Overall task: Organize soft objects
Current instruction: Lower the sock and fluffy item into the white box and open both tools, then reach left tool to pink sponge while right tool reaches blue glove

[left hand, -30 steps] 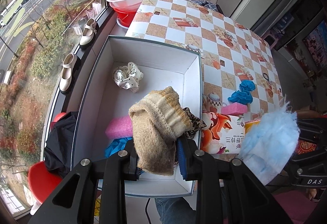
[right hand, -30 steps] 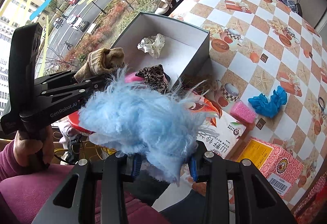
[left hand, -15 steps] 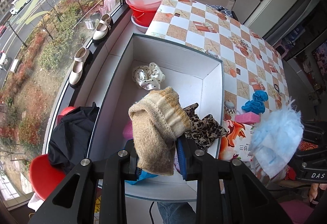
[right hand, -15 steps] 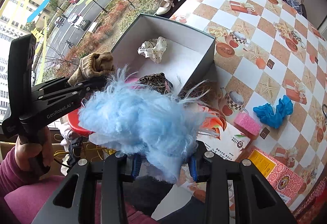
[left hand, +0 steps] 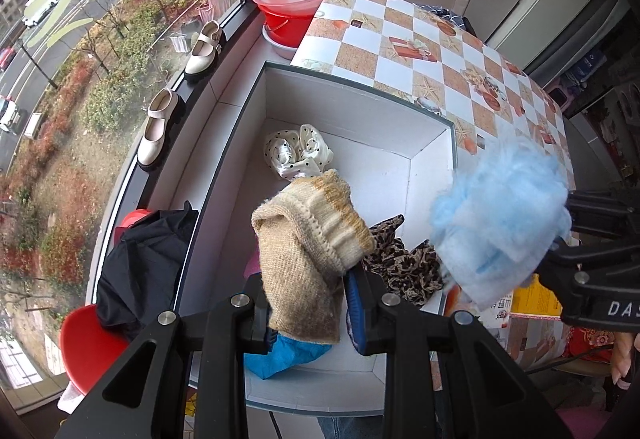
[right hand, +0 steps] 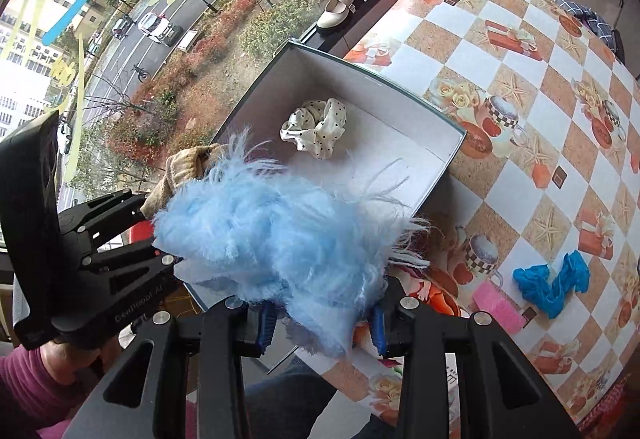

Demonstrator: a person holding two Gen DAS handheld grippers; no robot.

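The left gripper (left hand: 306, 313) grasps a knit sock (left hand: 308, 251); the right gripper (right hand: 322, 319) grasps blue fluff (right hand: 276, 235). Released too near the box (left hand: 352, 99) rim at the desk edge, either could spill outside.

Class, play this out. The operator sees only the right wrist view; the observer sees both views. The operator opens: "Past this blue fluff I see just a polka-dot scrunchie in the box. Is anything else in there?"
Observer: Yes. A leopard-print cloth lies near the box's right wall, hidden from you by the blue fluff.
Operator: Anything below the left gripper?
Observer: A blue cloth lies by the near wall, below the knit sock clamped in the left gripper.
Operator: I see one shoe on the sill. Is that all?
Observer: No. A second cream shoe sits nearer to us on the sill.
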